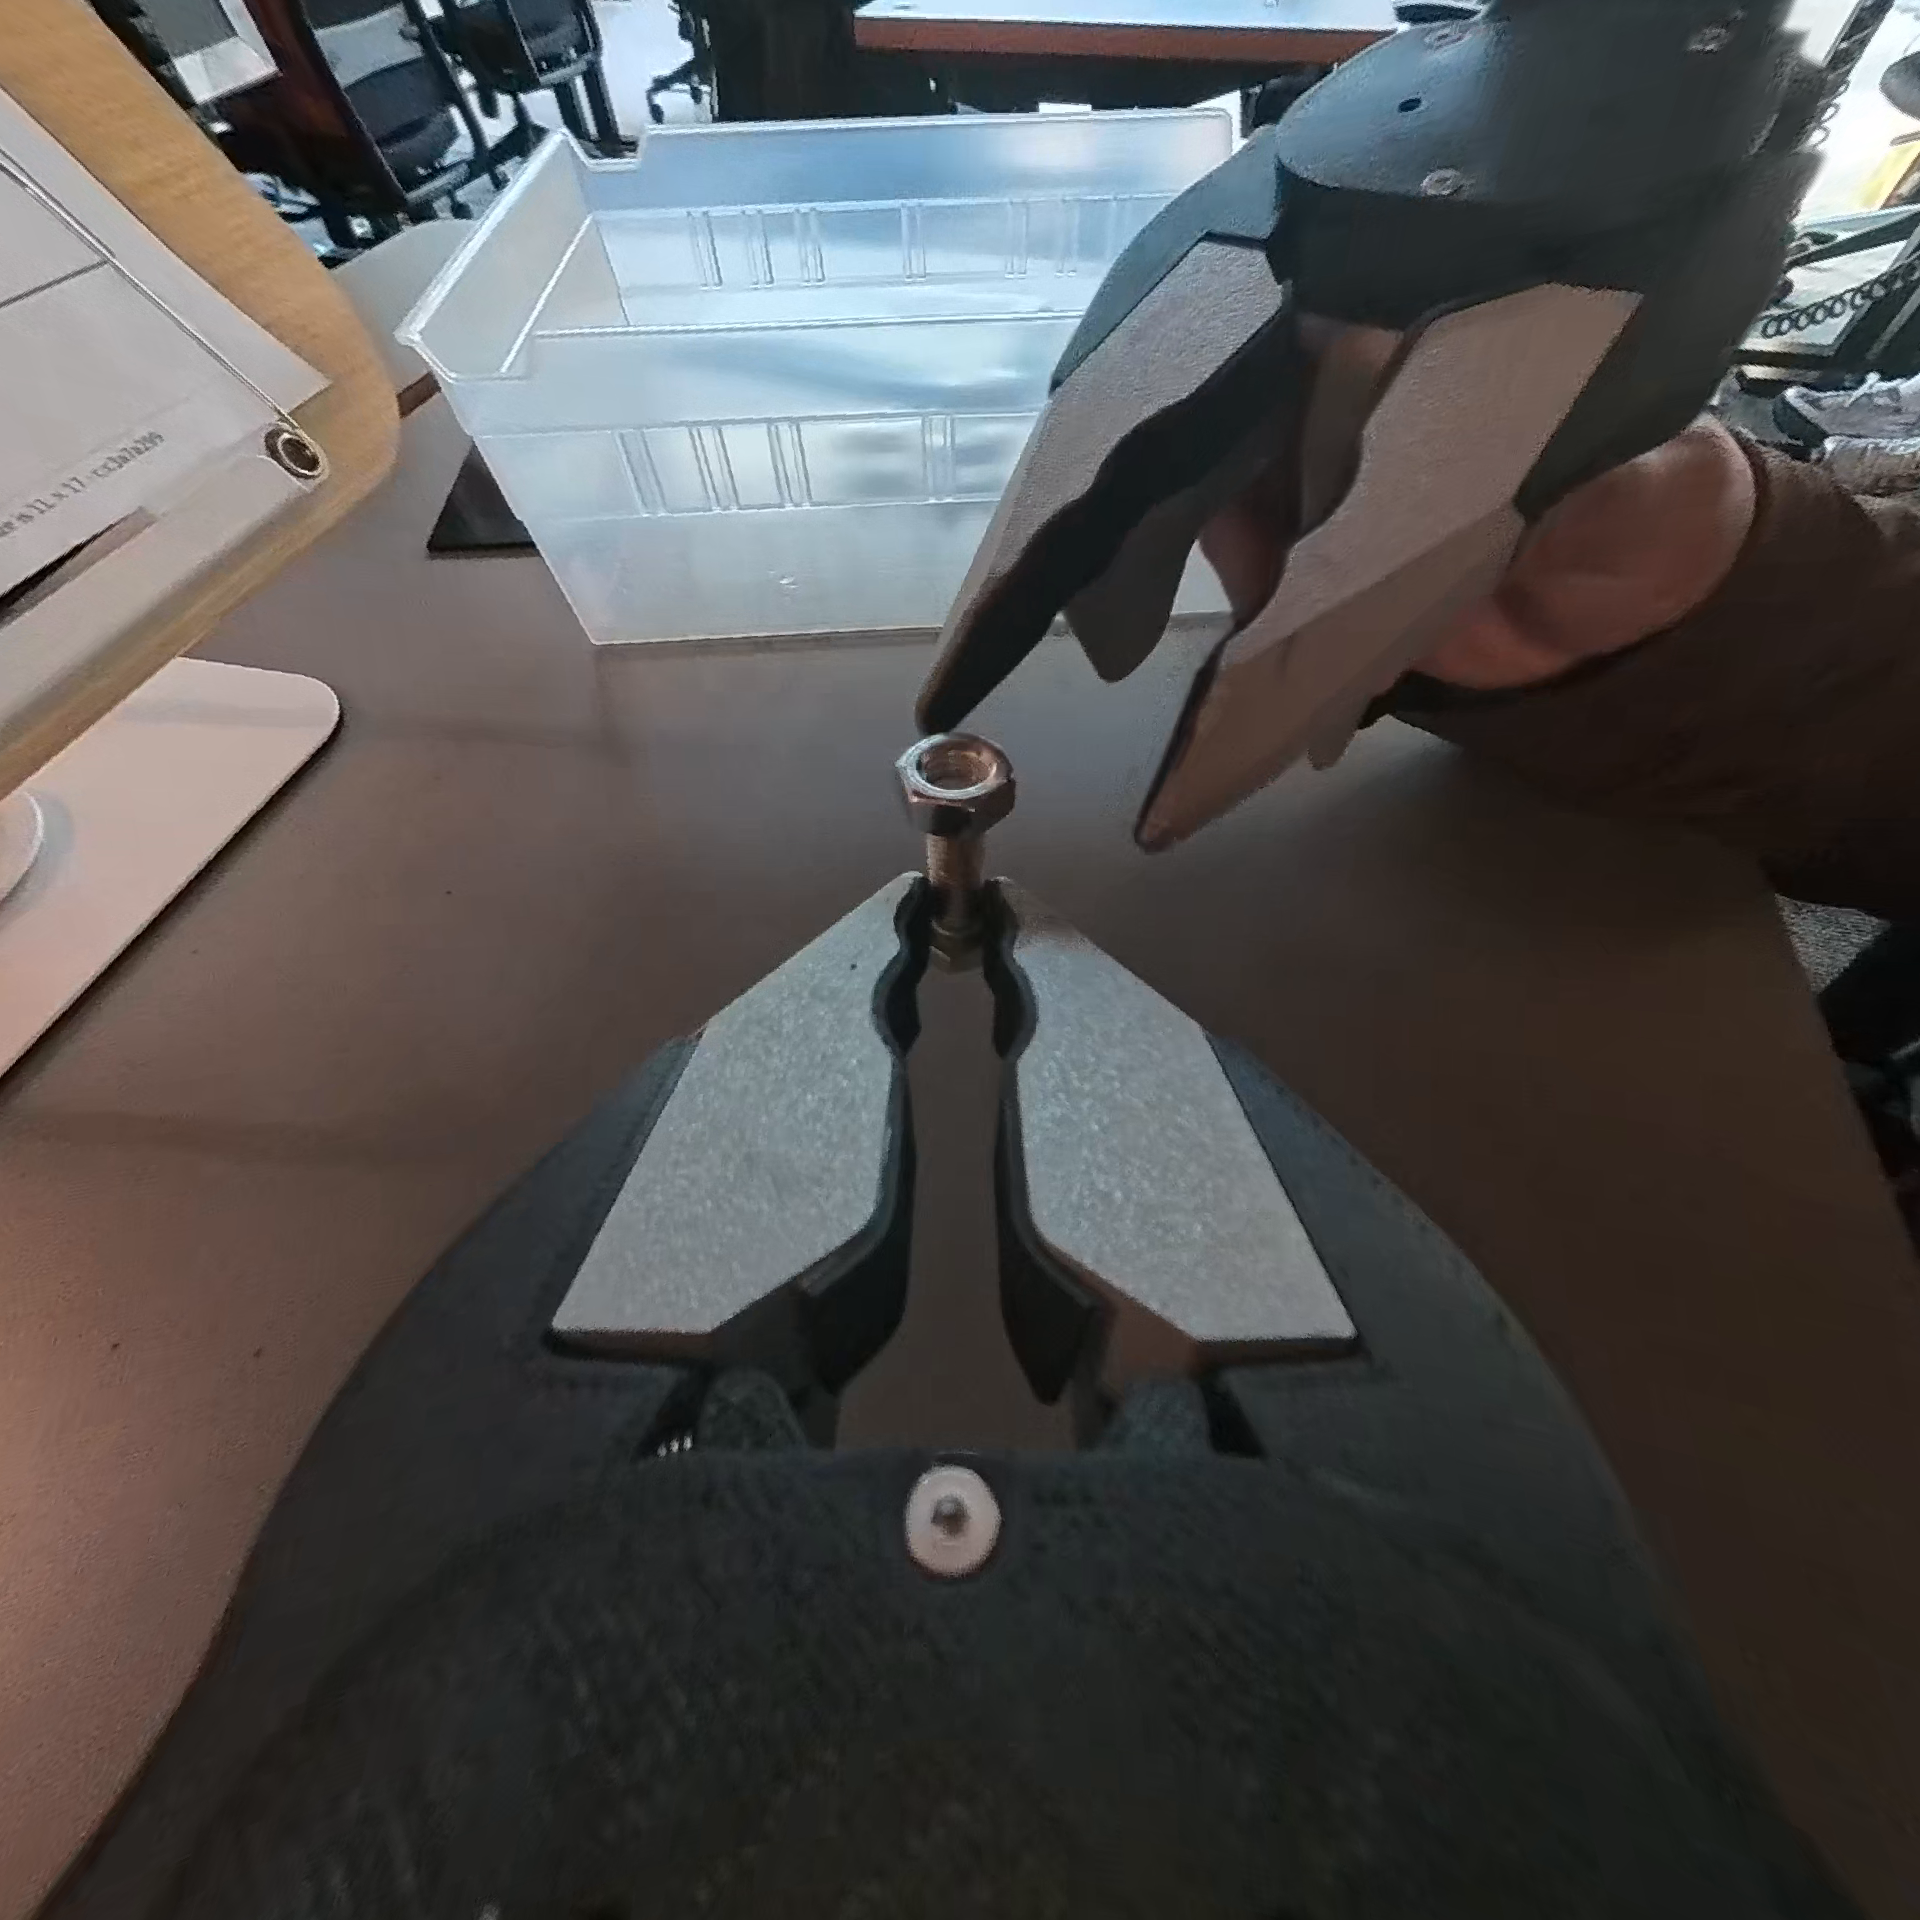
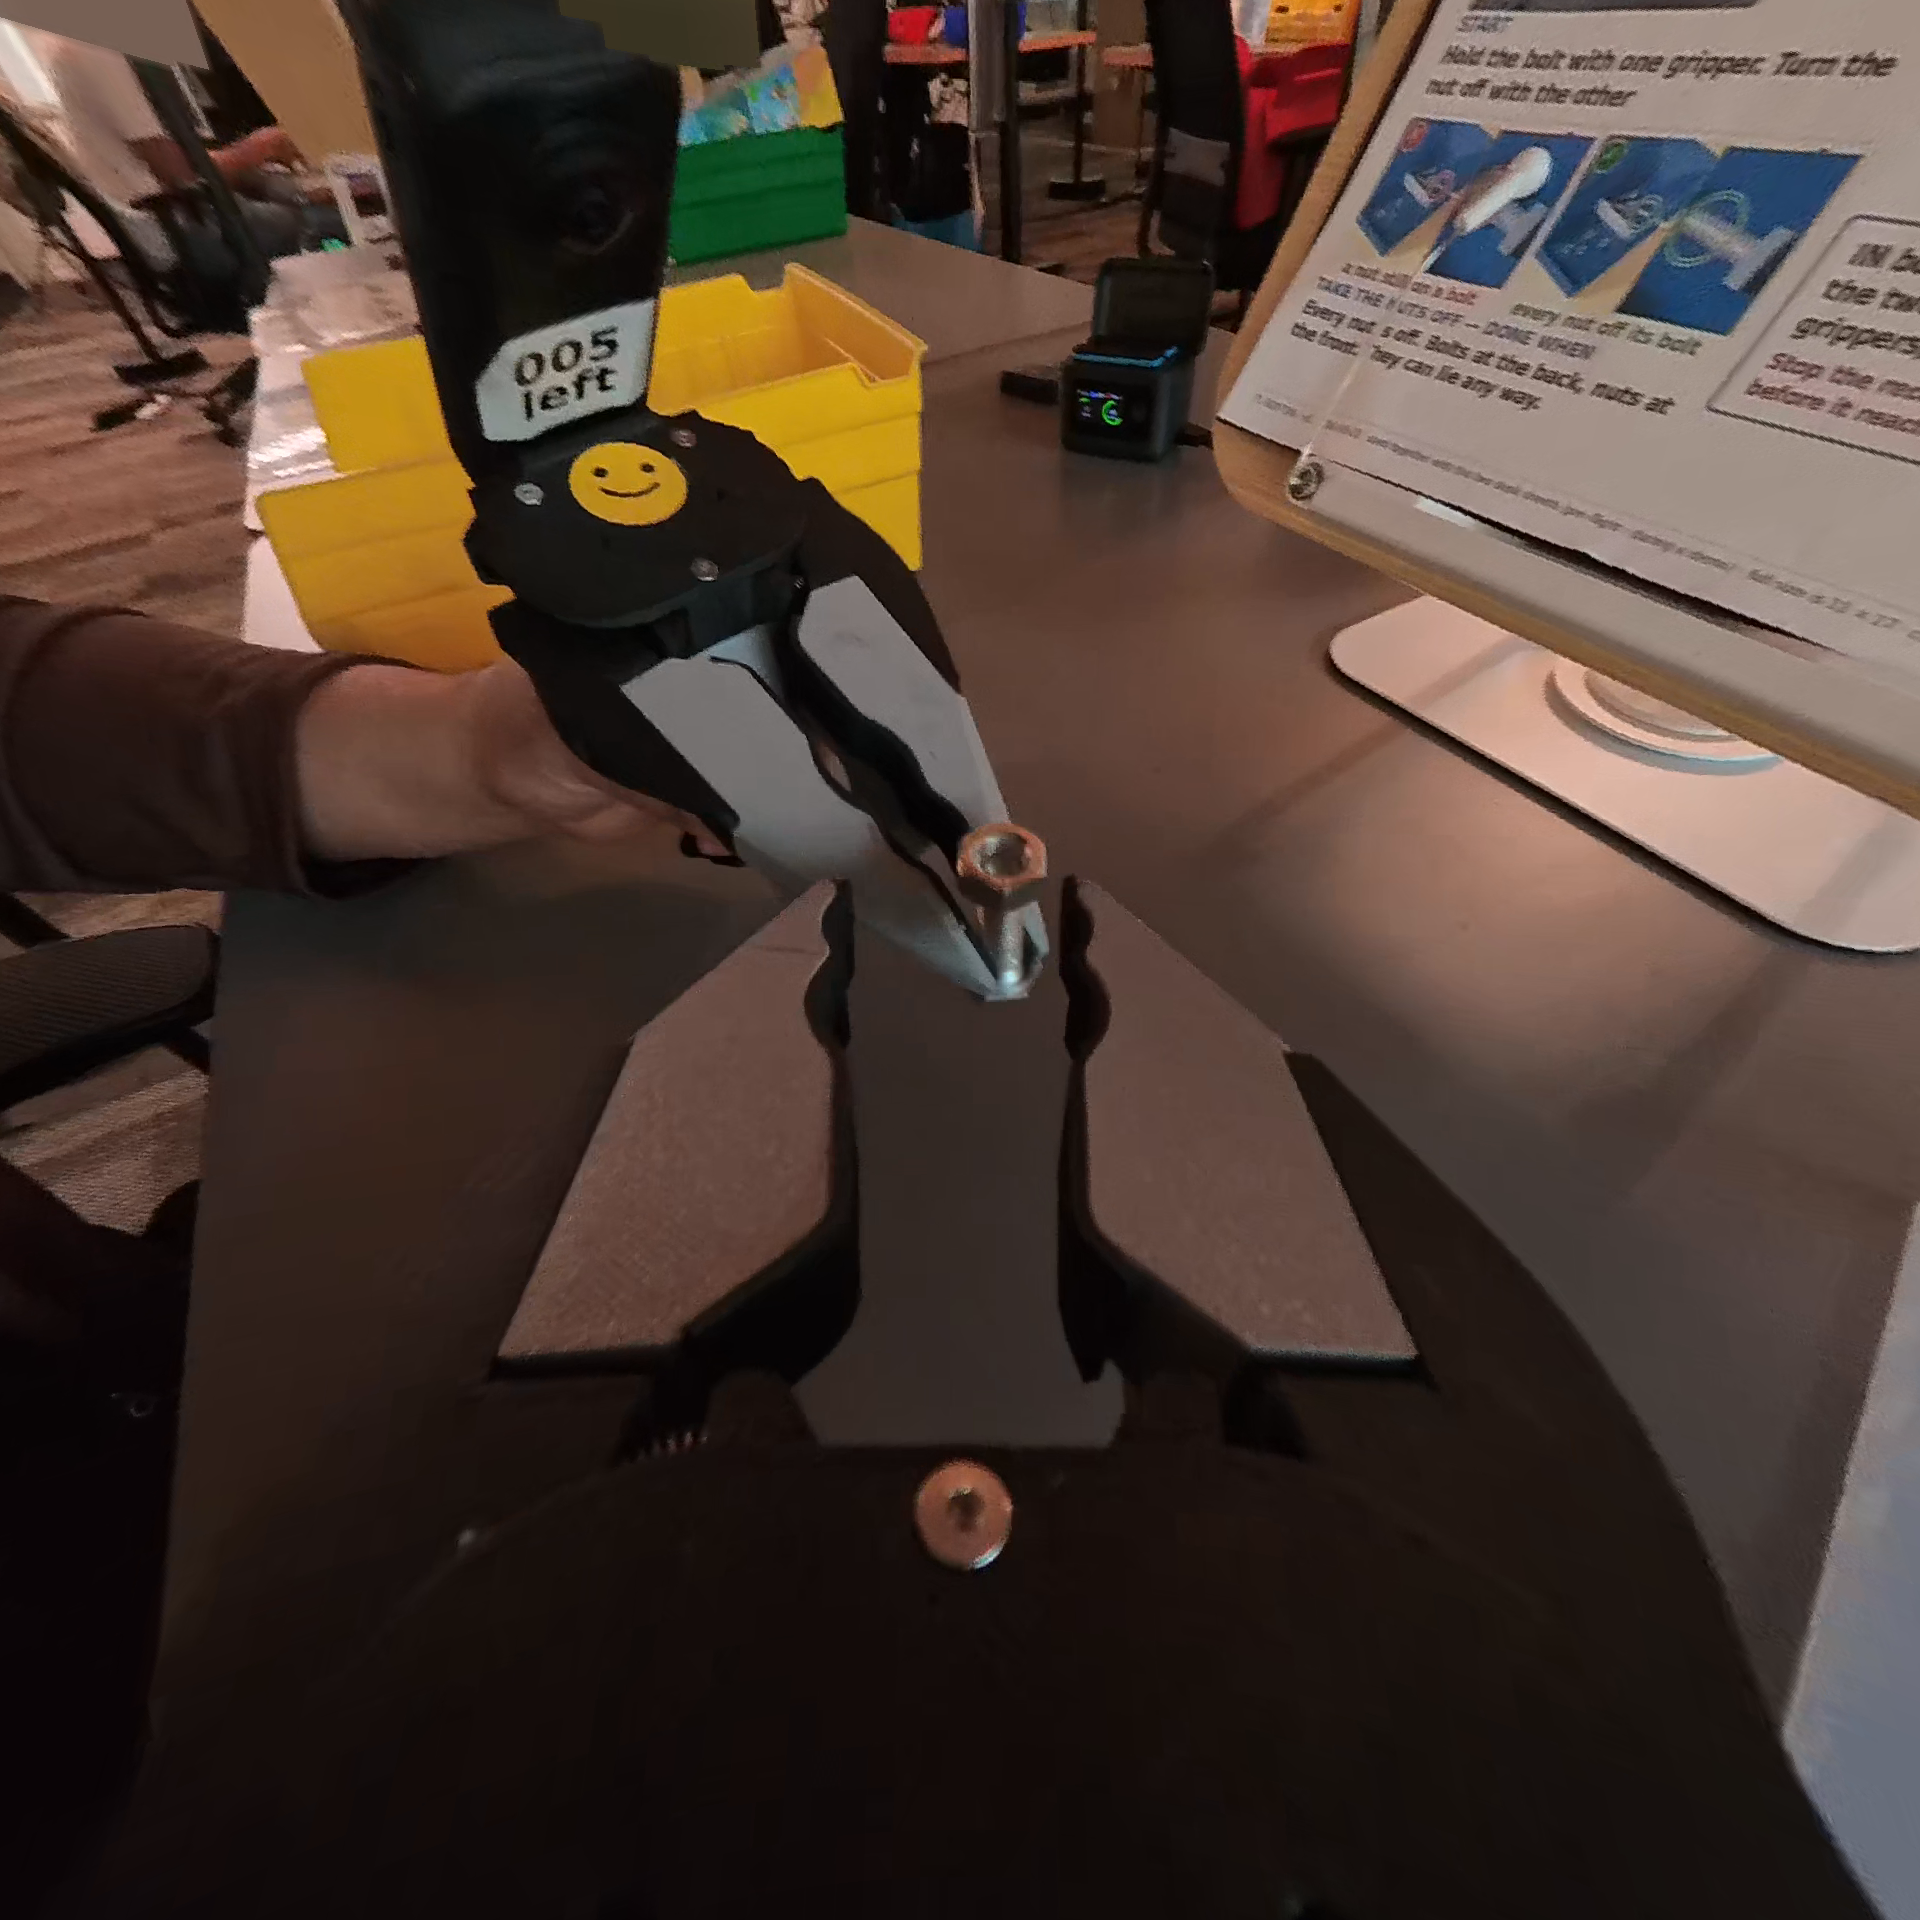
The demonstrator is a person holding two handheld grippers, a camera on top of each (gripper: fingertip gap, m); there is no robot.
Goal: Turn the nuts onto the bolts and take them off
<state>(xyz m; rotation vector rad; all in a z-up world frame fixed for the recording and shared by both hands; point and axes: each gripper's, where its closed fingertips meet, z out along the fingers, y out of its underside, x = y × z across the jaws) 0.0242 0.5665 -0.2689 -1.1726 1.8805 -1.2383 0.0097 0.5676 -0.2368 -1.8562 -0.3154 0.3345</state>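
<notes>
A brown tabletop lay beneath. The black left gripper stood clenched on the threaded steel bolt, presenting its end; the right gripper hung released beside the hexagonal metal nut there, apparently to grip and turn it.

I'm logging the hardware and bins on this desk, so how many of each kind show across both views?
Bolts: 1, the bolt clamped in the left gripper
Nuts: 1, the nut on that bolt's end
Grippers: 2, left and the open right gripper
Bins: 2, clear bin and yellow bin
Total: 6
</notes>
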